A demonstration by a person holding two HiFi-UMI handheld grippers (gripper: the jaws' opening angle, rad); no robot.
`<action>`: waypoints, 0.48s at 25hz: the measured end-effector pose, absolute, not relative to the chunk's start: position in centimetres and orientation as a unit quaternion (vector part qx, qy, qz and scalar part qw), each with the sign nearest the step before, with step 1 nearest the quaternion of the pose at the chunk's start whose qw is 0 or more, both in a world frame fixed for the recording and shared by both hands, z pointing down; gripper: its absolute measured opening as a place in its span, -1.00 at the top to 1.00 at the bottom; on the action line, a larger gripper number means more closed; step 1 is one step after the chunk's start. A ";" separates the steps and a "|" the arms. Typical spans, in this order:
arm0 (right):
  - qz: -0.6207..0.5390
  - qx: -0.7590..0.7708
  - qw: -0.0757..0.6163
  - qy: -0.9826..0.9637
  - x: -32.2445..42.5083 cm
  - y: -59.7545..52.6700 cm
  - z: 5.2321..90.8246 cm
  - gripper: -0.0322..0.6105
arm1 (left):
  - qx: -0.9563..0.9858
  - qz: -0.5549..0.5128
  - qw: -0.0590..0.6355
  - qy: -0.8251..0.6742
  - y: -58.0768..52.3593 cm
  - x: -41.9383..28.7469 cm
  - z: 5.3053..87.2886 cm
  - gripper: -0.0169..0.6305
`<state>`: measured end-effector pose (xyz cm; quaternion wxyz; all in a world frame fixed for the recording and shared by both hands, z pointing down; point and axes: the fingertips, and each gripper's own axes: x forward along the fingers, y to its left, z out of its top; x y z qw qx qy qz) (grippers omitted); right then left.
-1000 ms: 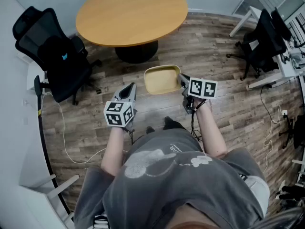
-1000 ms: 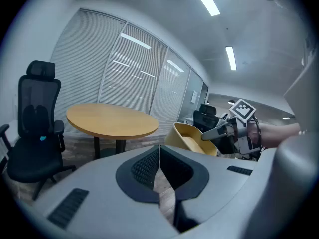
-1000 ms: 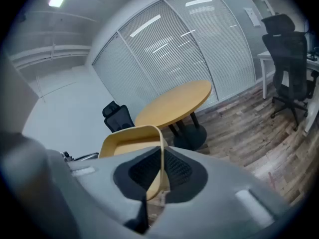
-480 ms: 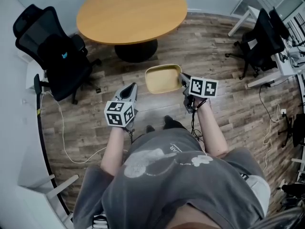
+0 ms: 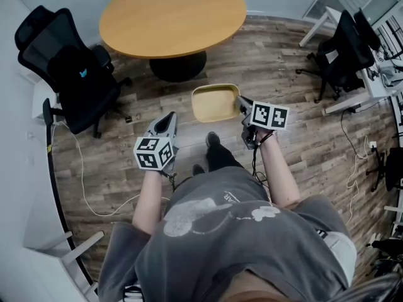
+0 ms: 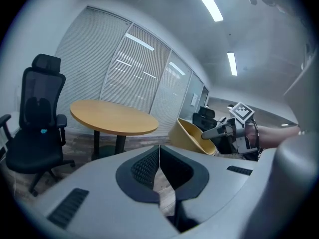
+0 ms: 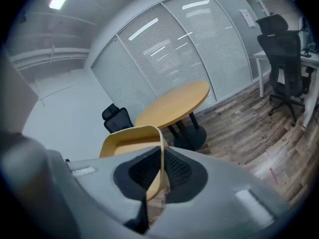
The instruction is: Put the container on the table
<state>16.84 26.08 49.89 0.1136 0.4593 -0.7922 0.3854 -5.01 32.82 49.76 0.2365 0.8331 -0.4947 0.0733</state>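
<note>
You're pinching the yellow container (image 5: 214, 104) by its right rim w/ the R gripper (image 5: 241, 107), carrying it above the floor. The round table (image 5: 173, 17) is lying straight ahead, beyond the container. L gripper (image 5: 167, 122) is hanging alongside, jaws together, empty.

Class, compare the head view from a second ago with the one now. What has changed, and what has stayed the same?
One foot has stepped forward, toward the table. The left gripper, shut and empty, has drifted slightly left in the picture. Nothing was taken or let go. The right gripper still pinches the rim of the container, which hangs in the air short of the table.
</note>
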 end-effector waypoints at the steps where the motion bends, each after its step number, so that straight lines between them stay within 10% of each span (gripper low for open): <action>1: 0.386 0.459 0.113 -0.793 16.8 25.8 49.9 0.85 | 0.832 0.073 0.237 -0.496 32.6 -5.1 49.8 0.96; 12: 0.396 0.447 0.100 -0.796 15.7 19.7 50.3 0.85 | 0.818 0.074 0.238 -0.518 28.1 -6.8 49.9 0.96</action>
